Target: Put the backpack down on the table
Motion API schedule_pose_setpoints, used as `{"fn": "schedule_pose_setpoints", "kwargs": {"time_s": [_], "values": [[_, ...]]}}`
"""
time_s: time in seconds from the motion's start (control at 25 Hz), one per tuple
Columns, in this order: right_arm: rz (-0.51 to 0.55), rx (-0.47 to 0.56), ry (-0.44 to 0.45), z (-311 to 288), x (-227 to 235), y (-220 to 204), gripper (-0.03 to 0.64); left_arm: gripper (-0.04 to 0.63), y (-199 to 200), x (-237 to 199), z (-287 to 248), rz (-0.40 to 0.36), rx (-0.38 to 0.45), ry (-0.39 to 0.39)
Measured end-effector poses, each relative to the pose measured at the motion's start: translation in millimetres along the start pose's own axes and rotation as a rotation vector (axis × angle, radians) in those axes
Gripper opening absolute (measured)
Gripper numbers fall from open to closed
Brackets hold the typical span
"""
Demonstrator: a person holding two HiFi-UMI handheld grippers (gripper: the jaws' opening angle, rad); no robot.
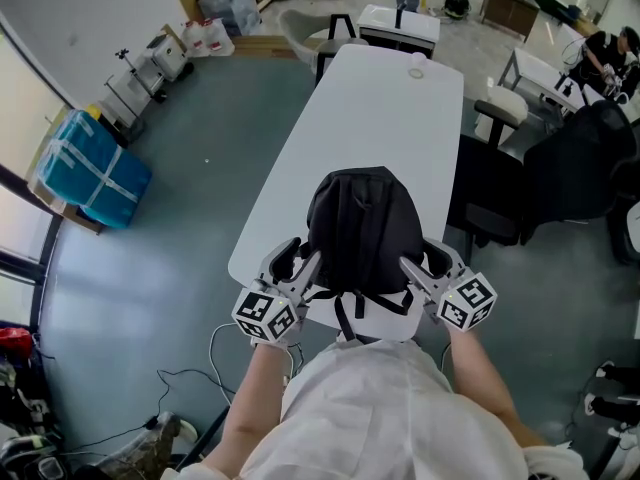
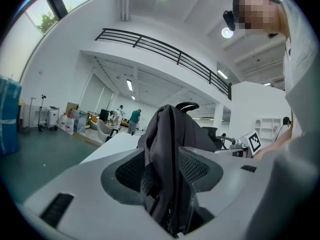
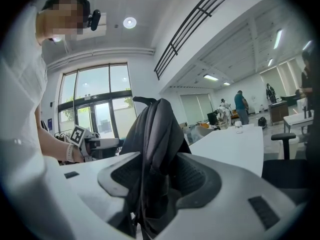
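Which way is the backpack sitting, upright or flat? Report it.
Upright. The backpack stands at the near end of the table, its top handle uppermost; whether its base fully rests there cannot be told.

The person wears a white short-sleeved top [image 1: 390, 408], a small black camera [image 3: 93, 19] on the head and a pale band [image 3: 69, 151] on the left wrist. The left gripper [image 1: 300, 260] and right gripper [image 1: 425, 260] are pale grey shells with black textured fingers [image 2: 200, 166], each carrying a cube [image 1: 268, 314] of black-and-white square markers.

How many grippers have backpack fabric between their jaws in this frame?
2. The left gripper at the left of the backpack, the right gripper at its right; each has black fabric between wide-set jaws.
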State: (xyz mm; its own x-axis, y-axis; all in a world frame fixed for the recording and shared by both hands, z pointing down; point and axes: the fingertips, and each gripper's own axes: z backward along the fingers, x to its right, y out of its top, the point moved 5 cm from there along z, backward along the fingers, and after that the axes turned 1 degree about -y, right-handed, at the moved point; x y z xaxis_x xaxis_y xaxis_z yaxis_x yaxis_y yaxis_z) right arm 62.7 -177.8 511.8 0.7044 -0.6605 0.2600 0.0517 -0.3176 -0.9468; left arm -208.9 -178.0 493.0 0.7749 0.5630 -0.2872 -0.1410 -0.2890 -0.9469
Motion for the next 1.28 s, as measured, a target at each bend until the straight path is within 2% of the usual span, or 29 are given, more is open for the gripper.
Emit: {"fn": "schedule_pose_setpoints", "kwargs": {"time_s": [0.36,0.6,1.0,1.28], "values": [[0.117,0.043,-0.061,28,-10,10,0.139,0.156,5,1,26,0.014,0.044,0.032],[0.135,0.083,-0.123,39,-9,23,0.056,0.122,14,4,35,0.007,0.068,0.037],[0.161,0.086,-0.148,42,-13,28,0.026,0.095,19,4,37,-0.013,0.07,0.039],[0.12,0.085,-0.197,48,-3,31,0.02,0.089,20,1,40,-0.024,0.065,0.062]]}}
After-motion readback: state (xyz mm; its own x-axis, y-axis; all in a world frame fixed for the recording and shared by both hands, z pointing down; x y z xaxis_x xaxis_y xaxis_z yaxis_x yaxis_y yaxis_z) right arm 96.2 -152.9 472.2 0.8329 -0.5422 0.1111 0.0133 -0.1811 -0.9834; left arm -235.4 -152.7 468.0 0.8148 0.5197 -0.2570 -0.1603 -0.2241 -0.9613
